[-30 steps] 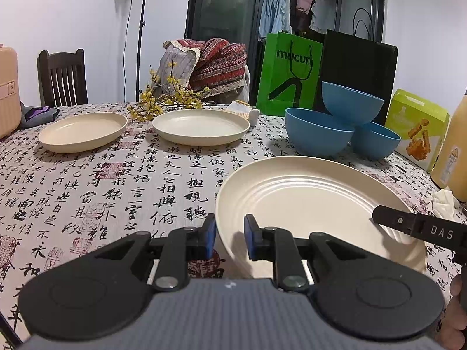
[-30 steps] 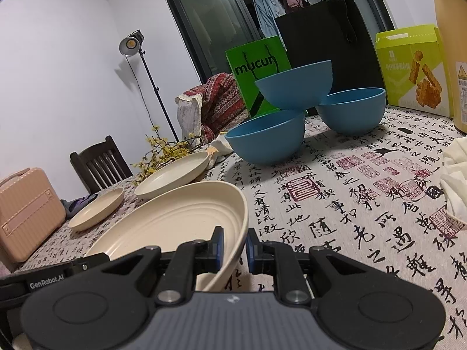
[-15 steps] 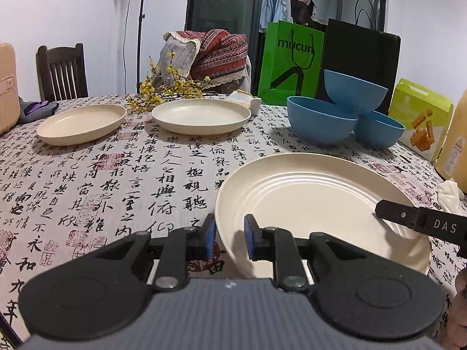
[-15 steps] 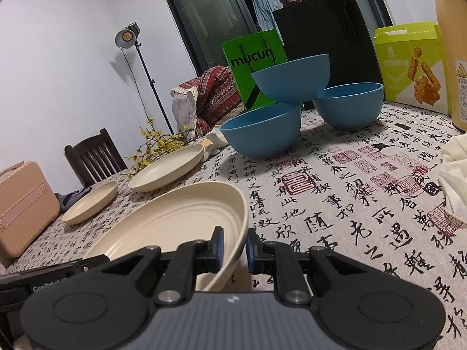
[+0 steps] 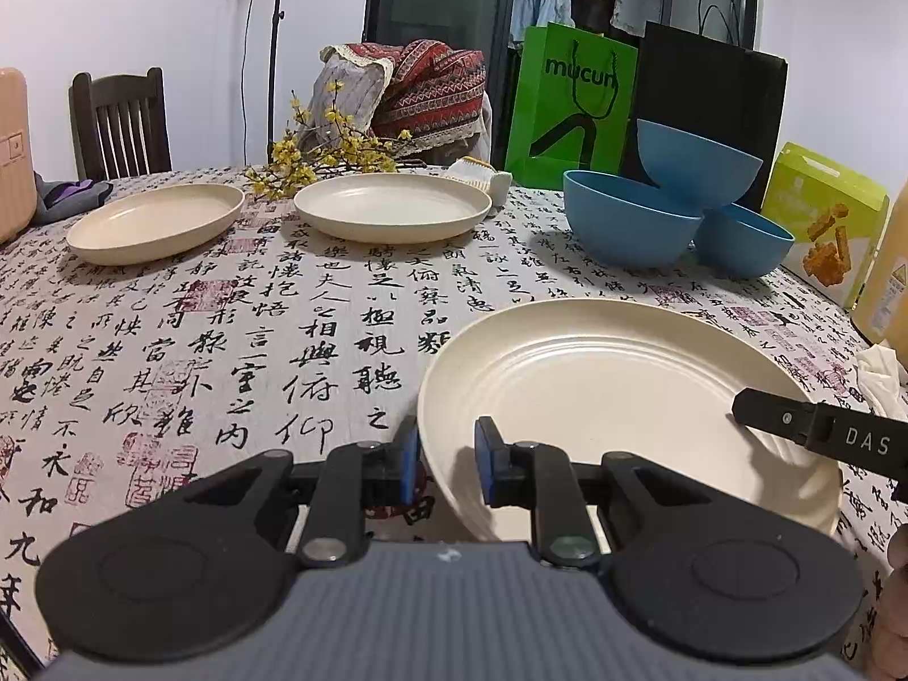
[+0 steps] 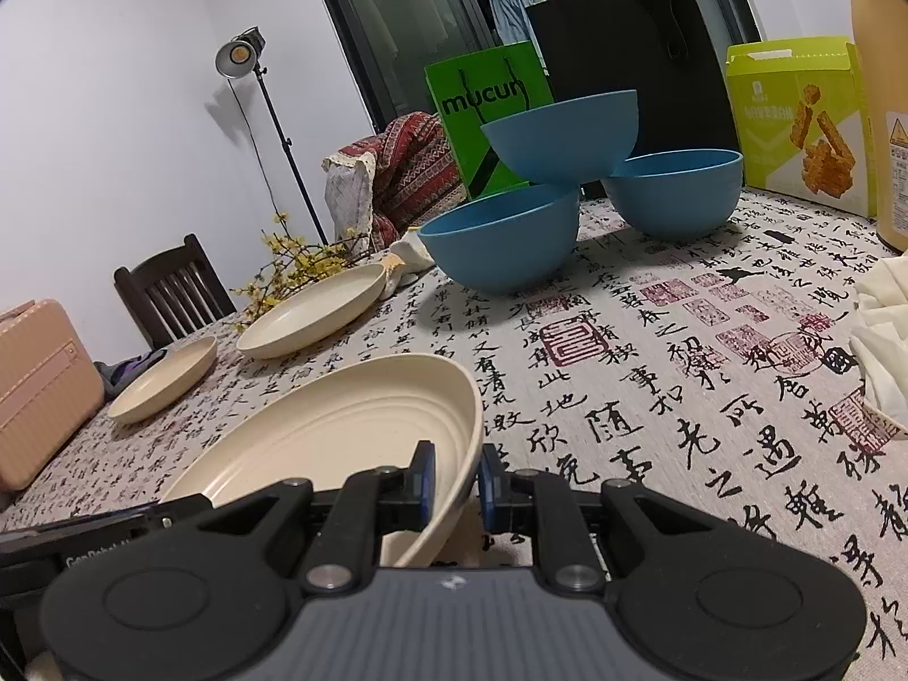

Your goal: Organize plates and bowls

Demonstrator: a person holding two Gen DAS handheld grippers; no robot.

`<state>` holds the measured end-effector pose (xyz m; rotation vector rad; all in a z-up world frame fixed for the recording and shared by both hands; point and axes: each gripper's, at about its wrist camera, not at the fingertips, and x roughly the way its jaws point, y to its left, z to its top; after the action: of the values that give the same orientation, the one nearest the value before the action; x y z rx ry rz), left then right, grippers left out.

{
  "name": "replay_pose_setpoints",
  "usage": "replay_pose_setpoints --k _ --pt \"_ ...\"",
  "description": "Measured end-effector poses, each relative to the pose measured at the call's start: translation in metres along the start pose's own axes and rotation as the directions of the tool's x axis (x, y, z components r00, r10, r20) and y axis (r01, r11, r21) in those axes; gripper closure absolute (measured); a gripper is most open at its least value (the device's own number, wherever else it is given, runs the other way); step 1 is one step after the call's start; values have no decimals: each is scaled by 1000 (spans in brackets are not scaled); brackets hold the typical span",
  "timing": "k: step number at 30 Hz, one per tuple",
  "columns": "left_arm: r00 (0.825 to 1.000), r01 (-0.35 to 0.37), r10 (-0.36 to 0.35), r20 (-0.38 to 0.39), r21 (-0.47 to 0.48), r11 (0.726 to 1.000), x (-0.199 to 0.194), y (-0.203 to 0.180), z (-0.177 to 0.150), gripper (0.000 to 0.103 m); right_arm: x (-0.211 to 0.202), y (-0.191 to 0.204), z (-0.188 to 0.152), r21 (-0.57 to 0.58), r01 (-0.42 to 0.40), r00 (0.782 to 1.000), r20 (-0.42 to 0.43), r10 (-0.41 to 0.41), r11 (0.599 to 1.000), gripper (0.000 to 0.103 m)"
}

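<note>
A large cream ridged plate sits low over the patterned tablecloth, close in front of me. My left gripper is shut on its left rim, and my right gripper is shut on its right rim. The plate tilts up at the right gripper's side. Two smaller cream plates lie at the far left. Three blue bowls stand at the far right: two on the table and one perched on their rims.
Behind the bowls stand a green bag, a black bag and a lime snack box. Yellow flowers lie by the plates. A pink case is at the left edge, a white cloth at the right.
Both grippers keep their hold on the large plate. The views shift only slightly, and nothing on the table has moved.
</note>
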<state>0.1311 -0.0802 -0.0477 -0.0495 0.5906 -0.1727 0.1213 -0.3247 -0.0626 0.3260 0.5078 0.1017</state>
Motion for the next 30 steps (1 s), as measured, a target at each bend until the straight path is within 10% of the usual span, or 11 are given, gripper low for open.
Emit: replay_pose_setpoints --k 20,26,30 --pt "999 34 -34 4 -36 999 -1 5 -2 78 5 4 -1 -24 60 997 -39 -61 998 84" --pt "998 34 -31 54 -47 998 -9 5 -3 53 1 4 -2 -31 61 998 -11 -61 998 81" --pt "995 30 -24 93 -62 998 -14 7 -3 29 -5 6 -3 -47 52 998 26 -50 998 60"
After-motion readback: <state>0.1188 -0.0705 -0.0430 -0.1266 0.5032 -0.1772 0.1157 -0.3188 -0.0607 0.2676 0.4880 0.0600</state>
